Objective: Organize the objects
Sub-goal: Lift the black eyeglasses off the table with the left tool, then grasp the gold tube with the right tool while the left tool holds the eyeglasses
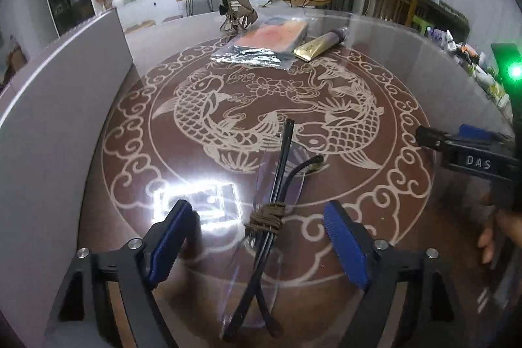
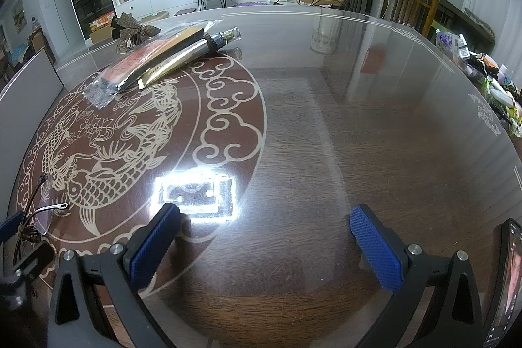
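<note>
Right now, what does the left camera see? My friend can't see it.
Folded glasses lie on a fish-patterned table, between the open left gripper. Far behind lie a bag and a tube.

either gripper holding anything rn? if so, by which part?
Nothing held. Left gripper is open, its pads either side of the glasses near the cord-wrapped spot, not touching. Right gripper is open over bare table.
</note>
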### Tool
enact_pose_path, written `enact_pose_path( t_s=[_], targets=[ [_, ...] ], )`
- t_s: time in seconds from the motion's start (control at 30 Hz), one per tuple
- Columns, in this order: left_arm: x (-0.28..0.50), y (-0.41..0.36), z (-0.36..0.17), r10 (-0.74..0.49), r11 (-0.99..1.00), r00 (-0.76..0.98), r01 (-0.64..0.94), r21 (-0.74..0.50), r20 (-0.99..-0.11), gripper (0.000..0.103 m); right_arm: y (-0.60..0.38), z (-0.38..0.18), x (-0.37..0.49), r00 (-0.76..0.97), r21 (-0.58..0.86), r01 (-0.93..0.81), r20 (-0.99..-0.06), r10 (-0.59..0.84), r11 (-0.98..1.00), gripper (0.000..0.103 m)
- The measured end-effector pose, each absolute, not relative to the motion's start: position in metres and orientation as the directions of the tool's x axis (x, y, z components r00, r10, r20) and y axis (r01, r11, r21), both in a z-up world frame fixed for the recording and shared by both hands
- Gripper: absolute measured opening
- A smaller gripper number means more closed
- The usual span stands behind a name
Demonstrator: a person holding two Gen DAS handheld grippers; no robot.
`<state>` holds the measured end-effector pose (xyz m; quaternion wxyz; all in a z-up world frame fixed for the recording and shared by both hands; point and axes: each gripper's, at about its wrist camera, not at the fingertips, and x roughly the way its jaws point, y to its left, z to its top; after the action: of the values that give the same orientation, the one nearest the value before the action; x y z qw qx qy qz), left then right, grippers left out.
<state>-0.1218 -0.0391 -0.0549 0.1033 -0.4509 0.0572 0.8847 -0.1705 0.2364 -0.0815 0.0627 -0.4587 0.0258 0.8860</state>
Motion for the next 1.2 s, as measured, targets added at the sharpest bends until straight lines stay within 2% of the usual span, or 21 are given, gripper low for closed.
enact_pose_path(
  t_s=[0.27, 0.57, 0.67, 0.77, 0.8, 0.9, 0.97, 1.03, 1.1, 1.2],
  targets=[
    [-0.134, -0.061, -0.06, 0.039, -0.997, -0.57, -0.071, 0.002, -0.821, 0.103, 0.236, -0.082, -0.17, -0.571, -0.012, -0.135, -0.816, 0.088, -0.991, 0.103],
    [-0.136, -0.061, -0.062, 0.03, -0.998, -0.574, -0.058, 0.005, -0.818, 0.103, 0.236, -0.082, -0.171, -0.571, -0.011, -0.135, -0.816, 0.087, -0.991, 0.103],
    [-0.135, -0.062, -0.062, 0.03, -0.998, -0.575, -0.058, 0.005, -0.818, 0.103, 0.233, -0.08, -0.182, -0.552, -0.004, -0.021, -0.834, 0.015, -1.0, 0.103],
    [-0.135, -0.062, -0.061, 0.03, -0.998, -0.575, -0.059, 0.005, -0.818, 0.103, 0.245, -0.07, -0.214, -0.536, 0.109, -0.016, -0.84, -0.084, -0.994, 0.103],
    [-0.135, -0.062, -0.062, 0.03, -0.998, -0.575, -0.058, 0.005, -0.818, 0.103, 0.251, -0.063, -0.233, -0.539, 0.183, -0.051, -0.833, -0.127, -0.982, 0.103],
    [-0.135, -0.062, -0.061, 0.03, -0.998, -0.575, -0.059, 0.004, -0.818, 0.103, 0.253, -0.05, -0.282, -0.553, 0.276, -0.13, -0.817, -0.161, -0.952, 0.102],
    [-0.135, -0.061, -0.061, 0.03, -0.998, -0.575, -0.059, 0.004, -0.818, 0.103, 0.243, -0.046, -0.318, -0.56, 0.301, -0.167, -0.813, -0.161, -0.939, 0.093],
    [-0.135, -0.062, -0.061, 0.03, -0.998, -0.575, -0.059, 0.004, -0.818, 0.103, 0.234, -0.047, -0.342, -0.556, 0.316, -0.2, -0.816, -0.158, -0.927, 0.08],
    [-0.135, -0.062, -0.061, 0.03, -0.998, -0.575, -0.059, 0.004, -0.818, 0.103, 0.223, -0.053, -0.365, -0.545, 0.32, -0.235, -0.826, -0.148, -0.918, 0.074],
    [-0.135, -0.062, -0.061, 0.031, -0.998, -0.576, -0.059, 0.004, -0.817, 0.103, 0.208, -0.062, -0.382, -0.529, 0.234, -0.243, -0.846, -0.073, -0.942, 0.055]
  ],
)
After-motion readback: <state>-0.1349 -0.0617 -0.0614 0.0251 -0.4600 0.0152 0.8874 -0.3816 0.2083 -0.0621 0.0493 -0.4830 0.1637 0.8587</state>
